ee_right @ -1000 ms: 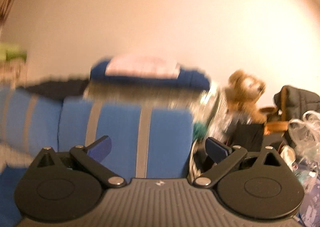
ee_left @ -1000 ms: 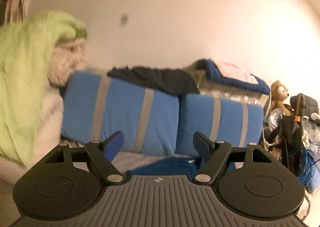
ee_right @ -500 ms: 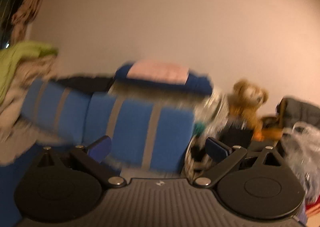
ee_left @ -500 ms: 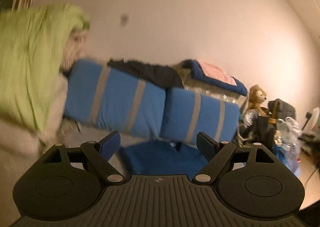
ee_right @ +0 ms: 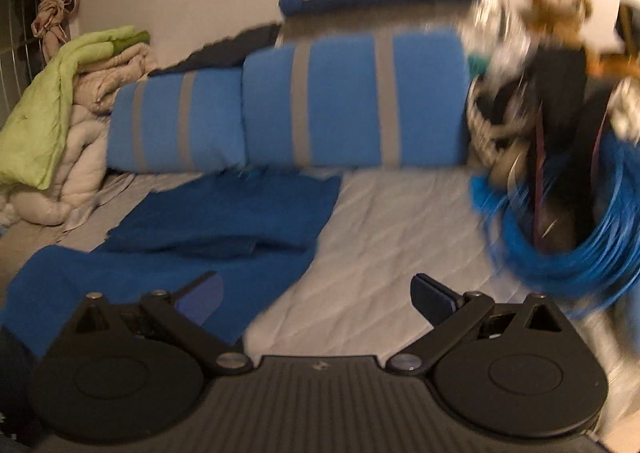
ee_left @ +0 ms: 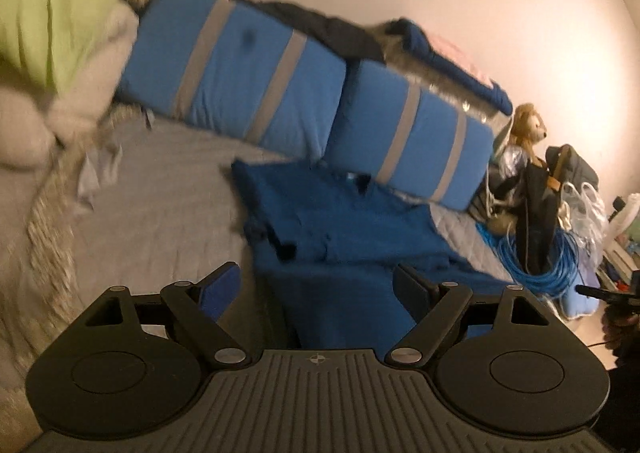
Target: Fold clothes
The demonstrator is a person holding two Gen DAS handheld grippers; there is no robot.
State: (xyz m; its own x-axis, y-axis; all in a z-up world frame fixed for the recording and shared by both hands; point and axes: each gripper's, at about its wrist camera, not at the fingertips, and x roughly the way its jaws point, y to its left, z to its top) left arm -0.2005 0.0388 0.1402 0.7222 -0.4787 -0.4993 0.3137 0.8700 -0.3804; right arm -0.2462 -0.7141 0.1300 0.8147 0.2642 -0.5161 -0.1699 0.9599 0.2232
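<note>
Left wrist: rumpled blue garment (ee_left: 344, 229), quilted grey bedcover (ee_left: 160, 221)

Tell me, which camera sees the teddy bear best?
The left wrist view: the teddy bear is small there but sharp, sitting past the striped cushions. The right wrist view shows only a blurred brown smear of it, top right.

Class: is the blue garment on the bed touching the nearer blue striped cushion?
Touching. In the left wrist view the blue garment runs up to the base of the blue striped cushion, its far edge meeting it with no bed showing between.
</note>
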